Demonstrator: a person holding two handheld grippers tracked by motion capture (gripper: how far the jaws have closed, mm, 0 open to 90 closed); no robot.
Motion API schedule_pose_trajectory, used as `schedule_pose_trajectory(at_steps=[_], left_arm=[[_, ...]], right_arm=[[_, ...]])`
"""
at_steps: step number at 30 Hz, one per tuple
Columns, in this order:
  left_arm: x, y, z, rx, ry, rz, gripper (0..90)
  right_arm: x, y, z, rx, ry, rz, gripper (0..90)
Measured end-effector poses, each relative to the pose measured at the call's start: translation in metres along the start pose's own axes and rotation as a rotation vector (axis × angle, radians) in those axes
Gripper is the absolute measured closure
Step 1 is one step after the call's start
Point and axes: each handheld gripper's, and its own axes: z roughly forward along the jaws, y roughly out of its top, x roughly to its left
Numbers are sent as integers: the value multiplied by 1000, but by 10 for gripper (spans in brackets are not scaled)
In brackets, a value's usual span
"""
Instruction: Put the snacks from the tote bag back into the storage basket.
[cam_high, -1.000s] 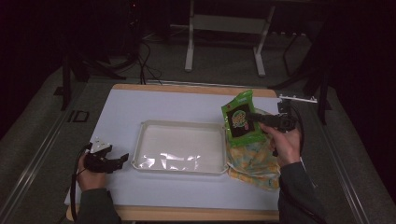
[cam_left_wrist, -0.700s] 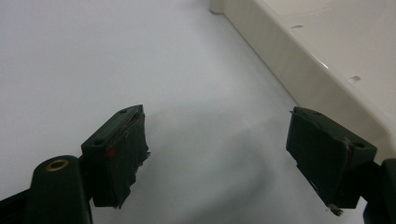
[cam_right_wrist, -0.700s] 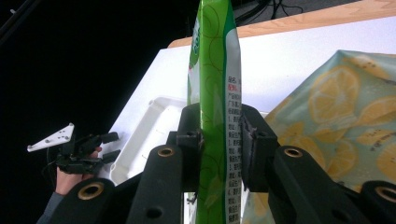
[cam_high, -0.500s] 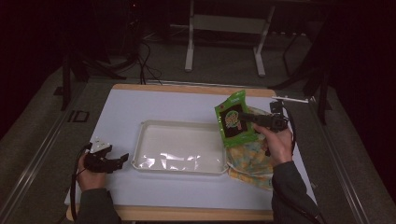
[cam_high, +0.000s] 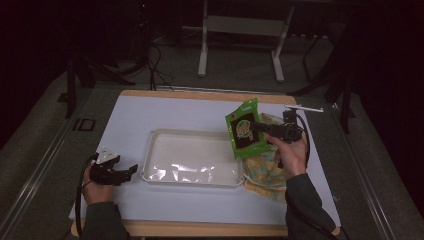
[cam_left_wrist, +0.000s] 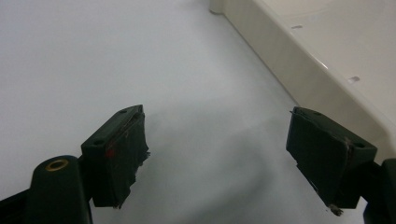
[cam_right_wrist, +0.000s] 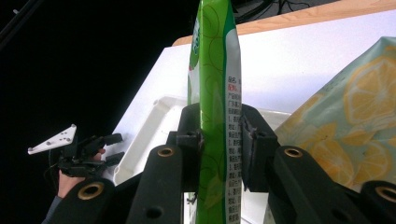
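Both handheld grippers are matte black. The left gripper (cam_high: 131, 170) carries a pale grey three-cornered plate (cam_high: 106, 156) dotted with small holes on top, and a black cable (cam_high: 78, 195) loops away from it. Its pads (cam_left_wrist: 122, 158) are dark green rubber, frayed at the edges, one with a red mark. The right gripper (cam_right_wrist: 219, 144) has chunky black links with brass-coloured rivets (cam_right_wrist: 166, 152). The person wears dark grey-green sleeves (cam_high: 305, 205).

A white tray (cam_high: 192, 159) sits mid-table on the pale sheet (cam_high: 165, 112) — a lemon-print bag (cam_high: 267, 172) lies just beside its right edge, wooden table edge (cam_high: 200, 95) behind.
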Motion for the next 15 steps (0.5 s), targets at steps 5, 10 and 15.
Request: schedule_pose_trajectory(at_steps=[5, 10, 15], left_arm=[[0, 0, 0, 0, 1, 1, 205], [0, 0, 0, 2, 1, 1, 205], [0, 0, 0, 3, 0, 0, 205]], right_arm=[[3, -1, 4, 5, 1, -10, 726], [6, -3, 9, 11, 1, -12, 726], [8, -7, 17, 24, -3, -17, 726]])
